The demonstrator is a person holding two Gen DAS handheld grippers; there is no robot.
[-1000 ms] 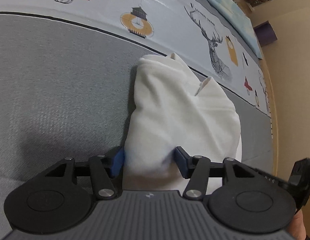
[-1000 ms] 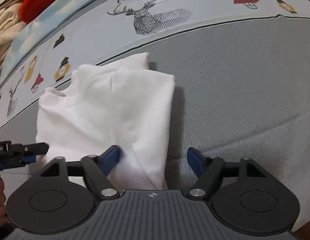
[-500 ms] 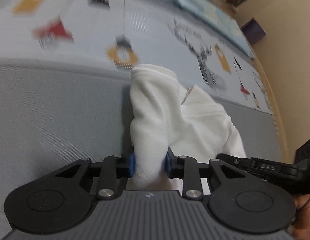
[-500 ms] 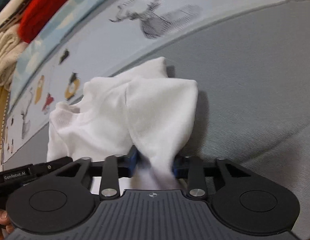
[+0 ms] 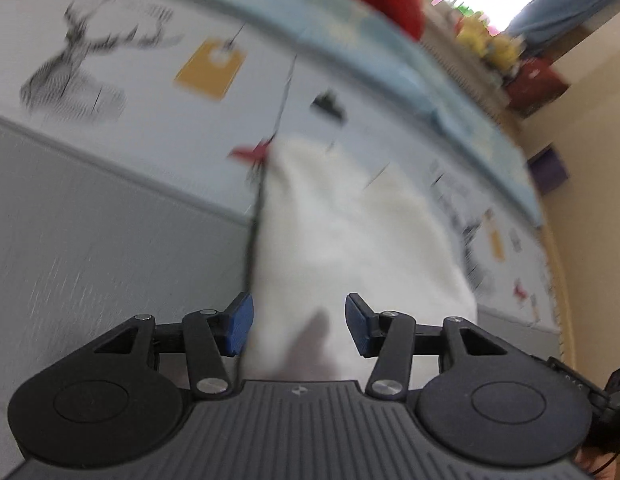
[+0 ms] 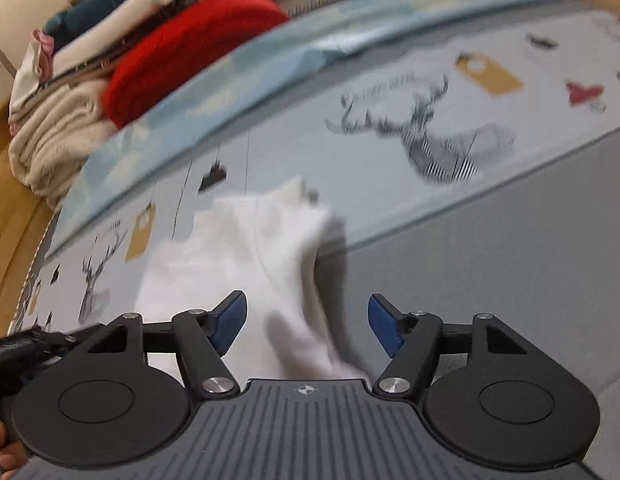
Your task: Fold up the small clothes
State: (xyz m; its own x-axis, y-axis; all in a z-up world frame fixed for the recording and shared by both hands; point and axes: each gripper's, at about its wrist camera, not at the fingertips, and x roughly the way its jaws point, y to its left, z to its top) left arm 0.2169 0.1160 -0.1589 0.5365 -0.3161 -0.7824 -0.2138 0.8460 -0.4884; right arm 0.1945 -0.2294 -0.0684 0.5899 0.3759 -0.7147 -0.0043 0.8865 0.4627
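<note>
The left gripper points down at a bed, its blue pads spreading apart; the near end of a white garment lies between them, its edge beside the nine o'clock pad, though blur hides whether they touch. The right gripper is also opening, with a wider gap; the garment lies between its blue pads, closer to the nine o'clock one and clear of the three o'clock one. The garment stretches toward twelve o'clock across a grey sheet and onto a pale printed cover showing deer heads and yellow tags. In the right view, toward ten o'clock, sits a stack of folded clothes with a red knit against it. The left gripper's tip shows at nine o'clock.
</note>
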